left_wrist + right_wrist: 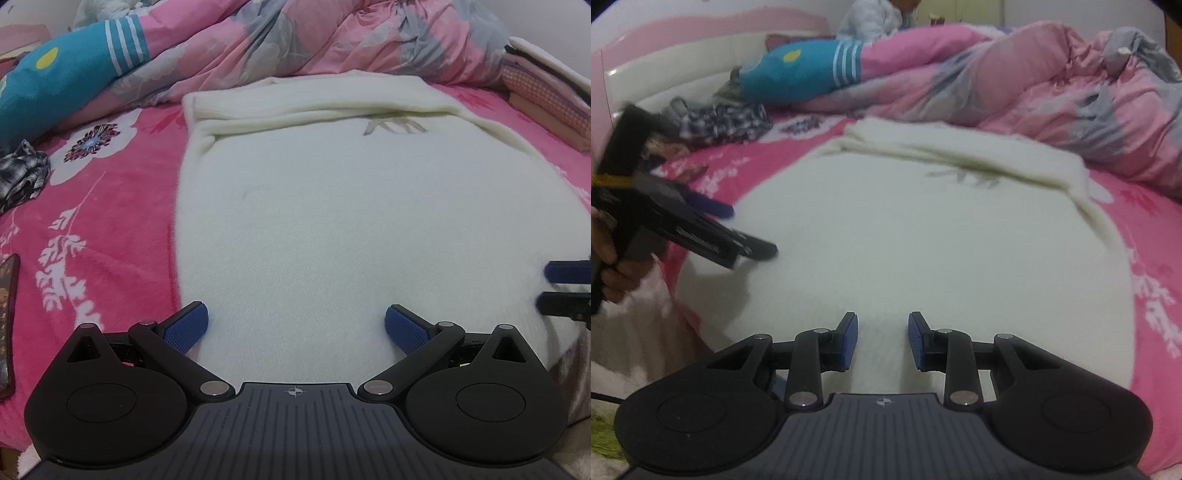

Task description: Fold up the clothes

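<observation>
A white fuzzy sweater (332, 206) lies flat on the pink floral bedspread (110, 229), with its far end folded over into a band (314, 99). My left gripper (297, 319) hovers over the near hem, open wide, with nothing between its blue pads (184, 328). My right gripper (882, 330) is over the near hem of the sweater (905, 229), open with a narrower gap that holds nothing. Each gripper shows in the other's view: the right gripper (554, 288) at the sweater's right edge, the left gripper (746, 230) held by a hand (613, 269).
A pink and grey quilt (351, 40) is bunched along the far side. A blue pillow with white stripes (74, 70) and a plaid garment (22, 173) lie at the left. A phone (7, 321) rests at the left edge. A person (875, 18) sits at the back.
</observation>
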